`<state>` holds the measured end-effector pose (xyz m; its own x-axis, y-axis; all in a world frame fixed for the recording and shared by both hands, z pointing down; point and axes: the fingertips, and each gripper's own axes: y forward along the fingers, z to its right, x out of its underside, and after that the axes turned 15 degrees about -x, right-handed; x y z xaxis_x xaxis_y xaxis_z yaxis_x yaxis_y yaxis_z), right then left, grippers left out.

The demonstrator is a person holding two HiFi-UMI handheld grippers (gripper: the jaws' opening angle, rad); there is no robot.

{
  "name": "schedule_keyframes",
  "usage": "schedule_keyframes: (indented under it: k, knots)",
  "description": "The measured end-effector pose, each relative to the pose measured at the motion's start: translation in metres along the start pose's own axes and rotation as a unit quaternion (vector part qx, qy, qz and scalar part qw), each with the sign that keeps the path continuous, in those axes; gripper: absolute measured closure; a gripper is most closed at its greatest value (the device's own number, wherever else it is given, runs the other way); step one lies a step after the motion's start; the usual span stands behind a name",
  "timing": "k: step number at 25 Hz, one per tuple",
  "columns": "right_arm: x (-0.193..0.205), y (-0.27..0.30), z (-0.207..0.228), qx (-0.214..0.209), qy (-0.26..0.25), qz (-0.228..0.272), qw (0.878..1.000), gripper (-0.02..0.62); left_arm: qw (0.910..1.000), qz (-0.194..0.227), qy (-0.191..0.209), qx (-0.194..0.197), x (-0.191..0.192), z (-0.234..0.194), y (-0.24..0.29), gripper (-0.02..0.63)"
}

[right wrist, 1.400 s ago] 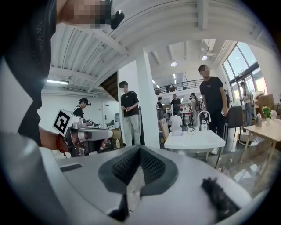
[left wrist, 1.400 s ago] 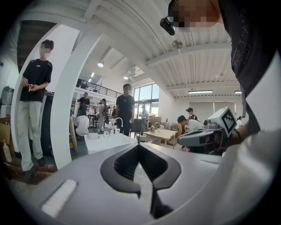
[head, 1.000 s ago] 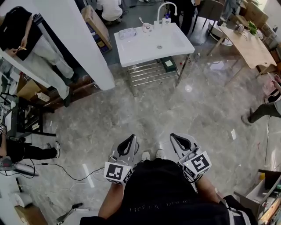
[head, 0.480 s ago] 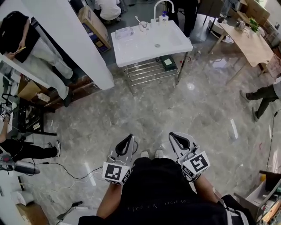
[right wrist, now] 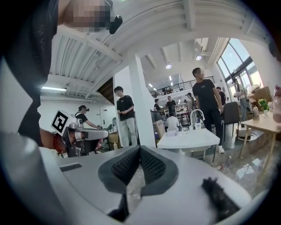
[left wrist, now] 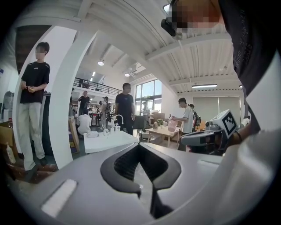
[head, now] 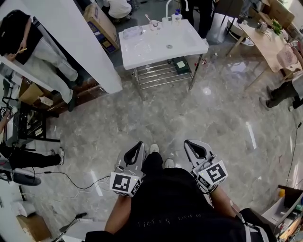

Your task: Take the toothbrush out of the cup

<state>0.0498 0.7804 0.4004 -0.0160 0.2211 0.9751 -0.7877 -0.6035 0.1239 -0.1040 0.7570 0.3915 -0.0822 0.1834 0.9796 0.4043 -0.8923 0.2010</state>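
Far ahead, at the top of the head view, stands a white sink table (head: 161, 45). At its back edge is a small clear cup (head: 155, 26) with a toothbrush (head: 149, 20) sticking out of it. Both grippers are held low in front of my body, far short of the sink. The left gripper (head: 138, 145) is shut and empty, and the right gripper (head: 190, 143) is shut and empty too. In the left gripper view the jaws meet at the left gripper's tip (left wrist: 139, 144), with the sink table (left wrist: 107, 140) small beyond. The right gripper (right wrist: 139, 147) also faces the sink table (right wrist: 189, 137).
A faucet (head: 173, 6) and a clear box (head: 132, 32) are on the sink. A white partition wall (head: 75, 47) runs along the left, a wooden table (head: 265, 45) along the right. People stand around the room. A cable (head: 71, 182) lies on the marble floor at the left.
I have stepped forward with one foot now ahead, and both shut grippers came along. The sink table has shifted slightly left and up in the head view. A person at the right walked.
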Motion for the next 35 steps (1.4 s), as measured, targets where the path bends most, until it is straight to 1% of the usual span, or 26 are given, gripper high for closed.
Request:
schedule_keyframes:
  k: [4, 7, 10, 16, 20, 23, 30, 32, 35]
  knots:
    - [0.003, -0.001, 0.013, 0.004, 0.018, 0.006, 1.0, 0.583, 1.0, -0.005, 0.001, 0.0, 0.002, 0.003, 0.006, 0.597]
    - [0.0, -0.002, 0.021, 0.008, 0.029, 0.016, 0.999, 0.583, 0.9999, -0.007, 0.002, 0.008, 0.003, 0.006, 0.013, 0.597]
    - [0.001, -0.002, 0.03, 0.014, 0.033, 0.022, 0.999, 0.583, 0.9998, 0.0, 0.005, 0.017, -0.003, 0.009, 0.024, 0.597]
    - [0.003, 0.01, 0.052, 0.023, 0.035, 0.018, 0.999, 0.583, 0.9996, 0.003, 0.004, 0.027, -0.008, 0.004, 0.055, 0.597]
    - [-0.003, 0.024, 0.069, 0.024, 0.037, 0.011, 0.999, 0.583, 0.9992, 0.001, 0.001, 0.039, -0.011, -0.002, 0.08, 0.597]
    - [-0.011, 0.037, 0.085, 0.031, 0.03, 0.006, 0.999, 0.583, 0.9989, -0.002, 0.001, 0.047, -0.012, -0.012, 0.102, 0.597]
    - [-0.024, 0.068, 0.118, 0.044, 0.036, -0.006, 0.998, 0.583, 0.9985, -0.011, -0.011, 0.053, -0.015, -0.046, 0.151, 0.597]
    - [-0.029, 0.081, 0.128, 0.046, 0.041, -0.007, 0.998, 0.583, 0.9983, -0.013, -0.019, 0.053, -0.017, -0.056, 0.165, 0.597]
    - [-0.036, 0.105, 0.143, 0.049, 0.035, -0.022, 0.998, 0.583, 0.9978, -0.011, -0.033, 0.056, -0.023, -0.071, 0.184, 0.597]
